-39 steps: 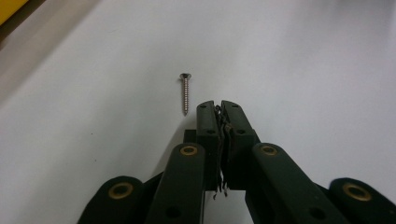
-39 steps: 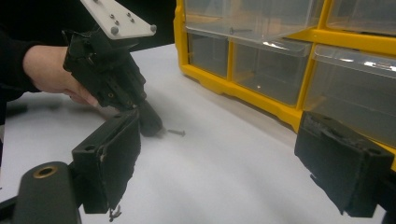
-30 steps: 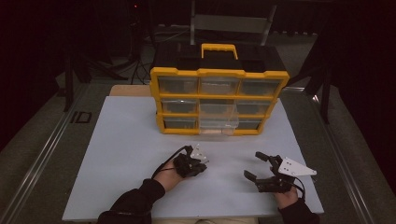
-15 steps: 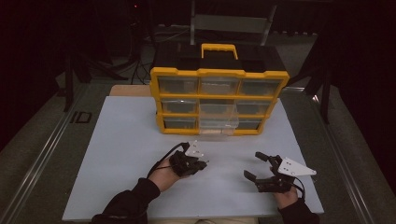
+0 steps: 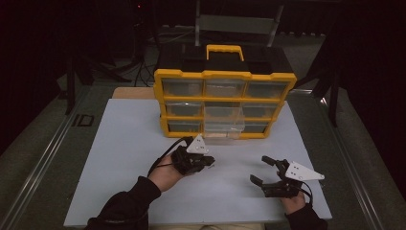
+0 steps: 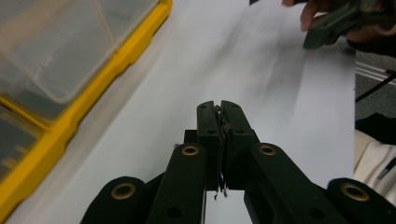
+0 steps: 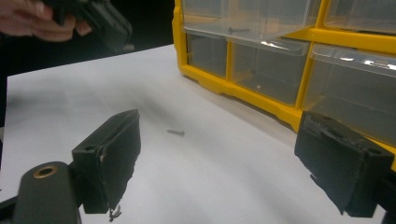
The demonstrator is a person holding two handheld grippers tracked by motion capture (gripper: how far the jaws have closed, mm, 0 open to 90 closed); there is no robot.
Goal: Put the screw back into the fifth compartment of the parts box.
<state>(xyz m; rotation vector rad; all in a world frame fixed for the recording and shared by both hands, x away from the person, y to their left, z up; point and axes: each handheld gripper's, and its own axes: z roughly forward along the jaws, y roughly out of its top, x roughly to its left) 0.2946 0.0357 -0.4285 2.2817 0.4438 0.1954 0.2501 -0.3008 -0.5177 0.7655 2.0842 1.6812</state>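
Observation:
My left gripper (image 5: 209,163) hangs above the white board (image 5: 119,158), in front of the yellow drawer organizer (image 5: 225,75). Its jaws are shut (image 6: 219,109), and I see nothing between them but frayed pad edges. My right gripper (image 5: 258,170) rests low at the board's right front with its jaws wide open (image 7: 224,163) and nothing between them. A small dark screw (image 7: 176,132) lies on the board ahead of the right gripper. The organizer's clear middle bottom drawer (image 5: 223,128) is pulled out. Another screw (image 7: 238,30) lies in a clear drawer higher up.
The organizer has a yellow carry handle (image 5: 224,49) and stands at the board's far edge. The other clear drawers (image 5: 182,87) are pushed in. A metal rail (image 5: 45,158) runs along the left of the board. Dark stands and cables sit behind the organizer.
My left hand has lifted its shut gripper off the board and drawn it slightly back to the left. The right gripper has stayed where it was, still open.

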